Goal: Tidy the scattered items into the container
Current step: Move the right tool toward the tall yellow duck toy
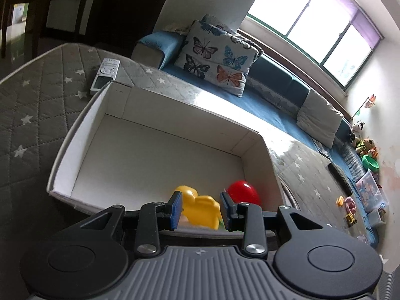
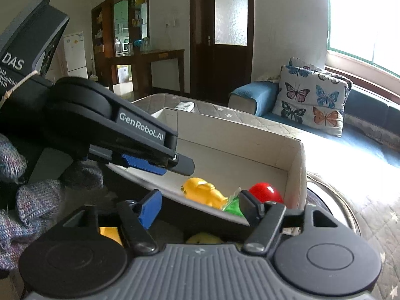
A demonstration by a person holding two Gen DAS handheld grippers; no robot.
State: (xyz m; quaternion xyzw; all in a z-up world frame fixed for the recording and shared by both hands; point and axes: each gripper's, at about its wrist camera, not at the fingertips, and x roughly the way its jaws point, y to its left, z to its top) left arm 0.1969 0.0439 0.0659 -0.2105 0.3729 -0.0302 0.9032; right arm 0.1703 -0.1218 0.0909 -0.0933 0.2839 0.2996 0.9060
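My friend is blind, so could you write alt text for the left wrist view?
An open left tool hangs over the near edge of a white box, where a yellow toy and a red ball lie. A remote rests beyond.

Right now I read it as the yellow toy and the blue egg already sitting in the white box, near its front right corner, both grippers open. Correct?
Nearly. The egg is red, not blue; the left wrist view shows it clearly. The rest holds: it lies beside the yellow toy in the white box near the front right corner, and the left gripper and right gripper are both open.
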